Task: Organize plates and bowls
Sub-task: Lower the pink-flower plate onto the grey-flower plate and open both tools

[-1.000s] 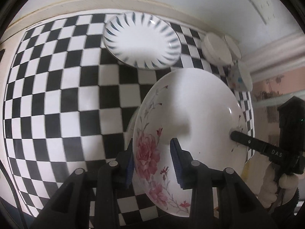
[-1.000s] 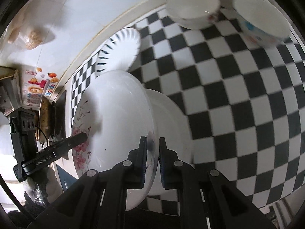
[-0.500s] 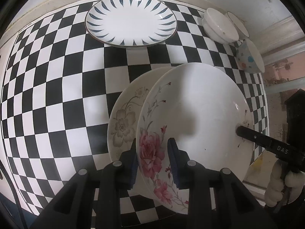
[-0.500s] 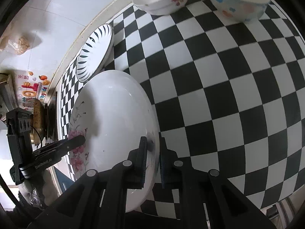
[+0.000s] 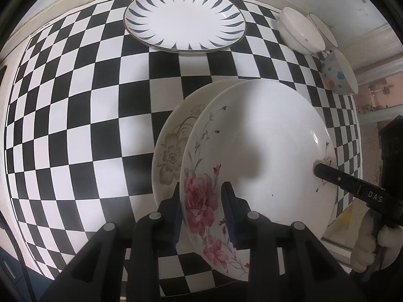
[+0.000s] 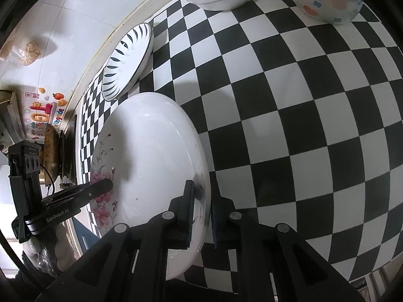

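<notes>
Both grippers pointed steeply down at the checkered surface (image 5: 75,125). My left gripper (image 5: 204,210) was clamped on the near rim of the rose plate (image 5: 264,151); its jaws had just been closing, blue pads either side of the rim beside the big pink rose. My right gripper (image 6: 201,210) was pinched narrow on the opposite rim of the same plate (image 6: 151,151), one pad above, one beneath. In each wrist view the other gripper's dark finger reached in over the far edge of the plate.

Count: three plates, three bowls.

Plates: the rose plate, held between both grippers; a cream plate with a pale beige flower (image 5: 173,156) directly beneath it, showing past its left edge from the left gripper; a white plate with dark blue petal strokes around the rim (image 5: 185,22) well ahead of the left gripper, near the wall.

Bowls: two white ones (image 5: 301,31) close together, I could not tell whether touching, ahead and to the right of the left gripper, and one with blue and orange spots (image 5: 338,74) just beside them.

The rose plate was glossy white with pink roses and thin grey stems along one side, a small sprig at the opposite rim. It sat tilted, overlapping the cream plate; whether they touched I could not tell.
</notes>
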`<state>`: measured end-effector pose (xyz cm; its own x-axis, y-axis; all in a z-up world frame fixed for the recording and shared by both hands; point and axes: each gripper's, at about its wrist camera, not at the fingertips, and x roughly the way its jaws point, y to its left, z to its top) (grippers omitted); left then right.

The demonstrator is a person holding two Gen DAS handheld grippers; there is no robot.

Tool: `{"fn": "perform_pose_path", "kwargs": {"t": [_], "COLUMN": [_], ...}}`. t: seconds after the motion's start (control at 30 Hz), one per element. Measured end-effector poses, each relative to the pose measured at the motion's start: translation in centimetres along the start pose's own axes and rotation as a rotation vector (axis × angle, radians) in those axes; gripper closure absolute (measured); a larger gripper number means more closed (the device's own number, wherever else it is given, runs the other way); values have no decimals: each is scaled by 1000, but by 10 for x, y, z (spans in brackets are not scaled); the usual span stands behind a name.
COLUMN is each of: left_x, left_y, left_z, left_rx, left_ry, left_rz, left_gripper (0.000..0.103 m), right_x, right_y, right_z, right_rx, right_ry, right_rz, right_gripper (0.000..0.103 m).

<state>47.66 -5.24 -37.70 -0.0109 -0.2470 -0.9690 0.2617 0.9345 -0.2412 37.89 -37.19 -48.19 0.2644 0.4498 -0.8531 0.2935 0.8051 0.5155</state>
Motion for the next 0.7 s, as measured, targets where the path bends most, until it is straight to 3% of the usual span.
{"fn": "perform_pose_path", "kwargs": {"t": [0.5,0.7], "left_x": [18,18], "left_y": [3,5], "left_z": [-3,-1], "left_rx": [-31,-56], "left_ry": [66,75], "left_rz": [47,32], "left_gripper": [77,77], "right_x": [16,20], "right_y": [15,17], "right_z": [4,3], "right_rx": [-47,-55], "right_ry": [-10,-9], "right_rz": [-49,-63], "right_gripper": [90,89]}}
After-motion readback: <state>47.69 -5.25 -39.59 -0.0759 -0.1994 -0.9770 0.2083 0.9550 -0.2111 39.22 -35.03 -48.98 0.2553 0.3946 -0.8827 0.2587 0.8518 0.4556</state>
